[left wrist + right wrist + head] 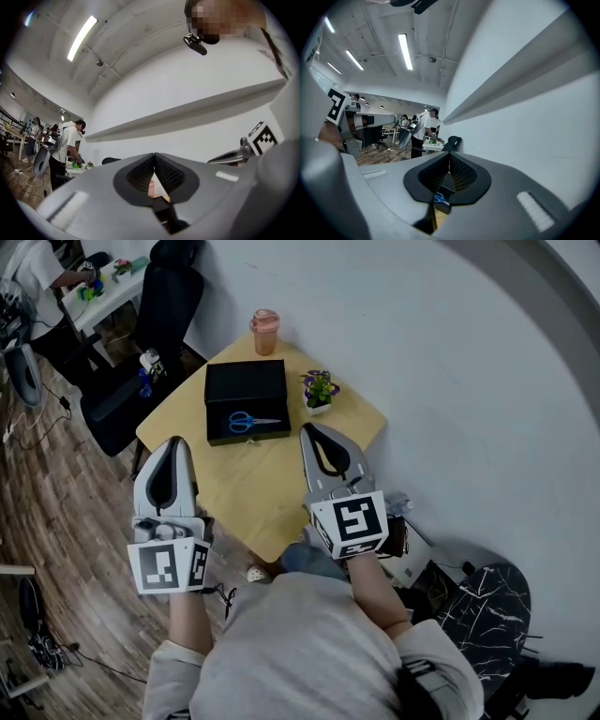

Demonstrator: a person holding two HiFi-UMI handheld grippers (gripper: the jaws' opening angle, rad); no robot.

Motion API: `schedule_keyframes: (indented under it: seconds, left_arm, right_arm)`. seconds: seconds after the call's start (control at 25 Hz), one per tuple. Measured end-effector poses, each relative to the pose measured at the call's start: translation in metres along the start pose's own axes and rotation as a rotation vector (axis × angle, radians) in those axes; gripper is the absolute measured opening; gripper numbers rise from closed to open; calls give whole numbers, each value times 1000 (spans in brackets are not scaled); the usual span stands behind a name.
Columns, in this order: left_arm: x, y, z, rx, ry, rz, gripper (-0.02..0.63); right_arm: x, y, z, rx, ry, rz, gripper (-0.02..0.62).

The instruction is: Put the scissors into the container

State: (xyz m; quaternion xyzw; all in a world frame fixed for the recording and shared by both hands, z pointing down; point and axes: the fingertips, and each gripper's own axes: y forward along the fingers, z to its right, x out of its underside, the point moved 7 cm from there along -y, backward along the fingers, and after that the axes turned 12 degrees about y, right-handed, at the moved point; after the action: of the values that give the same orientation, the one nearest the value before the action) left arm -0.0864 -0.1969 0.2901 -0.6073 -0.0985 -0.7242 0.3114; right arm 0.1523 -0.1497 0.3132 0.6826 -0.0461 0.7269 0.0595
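Blue-handled scissors [251,422] lie inside the front half of the open black container [246,390] on the wooden table [262,493]. My left gripper [174,441] hovers over the table's near-left edge, jaws shut on nothing. My right gripper [309,428] is shut too and empty, its tip just right of the container's front corner. In the right gripper view, the right gripper [449,155] has its tips together, and the scissors [439,198] and container [443,186] show below them. The left gripper [154,154] is likewise closed in the left gripper view, with the container [161,206] below.
A pink cup [265,332] stands behind the container and a small potted plant [319,390] to its right. A black office chair [155,315] is beyond the table's left corner. A marbled stool [483,601] is at lower right. A person [37,277] works at a far desk.
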Motion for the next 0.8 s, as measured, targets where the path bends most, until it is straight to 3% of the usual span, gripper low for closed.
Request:
schedule_keyframes:
  seconds: [0.48,0.8]
  left_arm:
    - [-7,-1,12,55,-17,24,58]
    - [-8,-7,16,69,-27,28,58]
  right_arm:
    - [-19,-37,3,88,10,87,6]
    - [-26,-50,-2,103,12,121,6]
